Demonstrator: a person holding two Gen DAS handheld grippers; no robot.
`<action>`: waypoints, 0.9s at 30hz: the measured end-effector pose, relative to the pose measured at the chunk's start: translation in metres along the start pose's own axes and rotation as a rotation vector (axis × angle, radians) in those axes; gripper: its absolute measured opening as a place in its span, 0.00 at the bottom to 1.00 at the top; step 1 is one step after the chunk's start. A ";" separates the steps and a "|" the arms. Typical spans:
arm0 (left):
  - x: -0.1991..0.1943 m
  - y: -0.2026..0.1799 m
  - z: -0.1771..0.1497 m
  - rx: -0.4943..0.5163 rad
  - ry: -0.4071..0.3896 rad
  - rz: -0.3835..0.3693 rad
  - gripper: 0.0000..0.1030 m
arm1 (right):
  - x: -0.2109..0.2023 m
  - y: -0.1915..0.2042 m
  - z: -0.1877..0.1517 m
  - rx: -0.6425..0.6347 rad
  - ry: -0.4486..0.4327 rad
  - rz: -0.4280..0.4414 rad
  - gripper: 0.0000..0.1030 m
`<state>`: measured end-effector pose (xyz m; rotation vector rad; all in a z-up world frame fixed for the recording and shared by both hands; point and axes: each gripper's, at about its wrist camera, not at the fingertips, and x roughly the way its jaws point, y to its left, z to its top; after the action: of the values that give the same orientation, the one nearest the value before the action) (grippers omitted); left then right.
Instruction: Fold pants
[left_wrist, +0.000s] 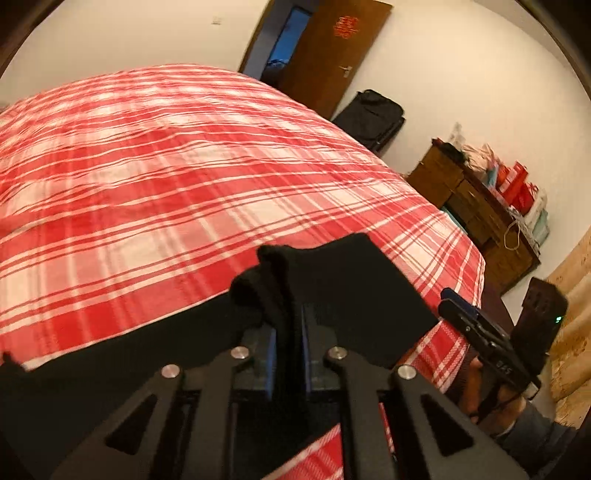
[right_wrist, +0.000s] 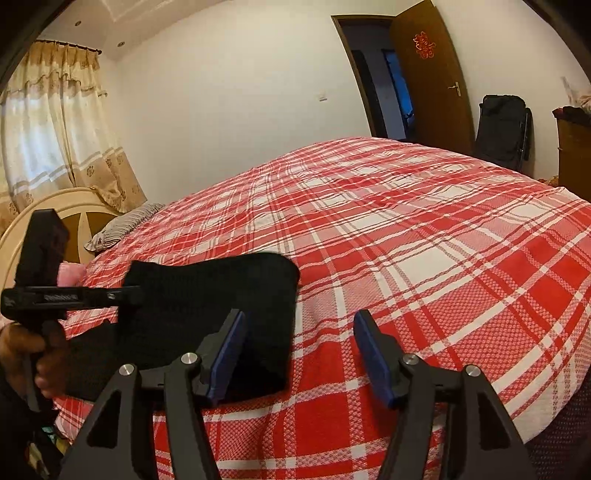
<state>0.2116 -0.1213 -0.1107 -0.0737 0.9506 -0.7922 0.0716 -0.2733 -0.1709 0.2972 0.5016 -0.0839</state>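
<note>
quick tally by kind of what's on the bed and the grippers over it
pants: 1
pillow: 1
grippers: 2, left gripper shut on the pants, right gripper open
total: 4

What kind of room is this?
Most likely a bedroom in a home. A big bed with a red and white checked cover fills it, a striped pillow lies by the cream headboard, and cream patterned curtains hang at the window.

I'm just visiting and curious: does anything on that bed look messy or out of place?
Nothing stands out. The black pants lie on the red plaid bedspread, one bunched edge clamped in the left hand-held gripper.
</note>
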 end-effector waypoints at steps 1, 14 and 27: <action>-0.006 0.006 -0.001 -0.011 -0.001 0.009 0.11 | 0.000 0.000 0.000 0.000 0.001 0.001 0.61; -0.026 0.062 -0.033 -0.135 0.019 0.091 0.11 | 0.005 0.006 -0.004 -0.010 0.024 0.010 0.61; 0.001 0.087 -0.055 -0.161 0.060 0.166 0.20 | 0.014 0.047 -0.009 -0.152 0.079 0.129 0.61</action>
<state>0.2207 -0.0440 -0.1781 -0.1103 1.0622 -0.5668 0.0865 -0.2256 -0.1725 0.1834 0.5624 0.0911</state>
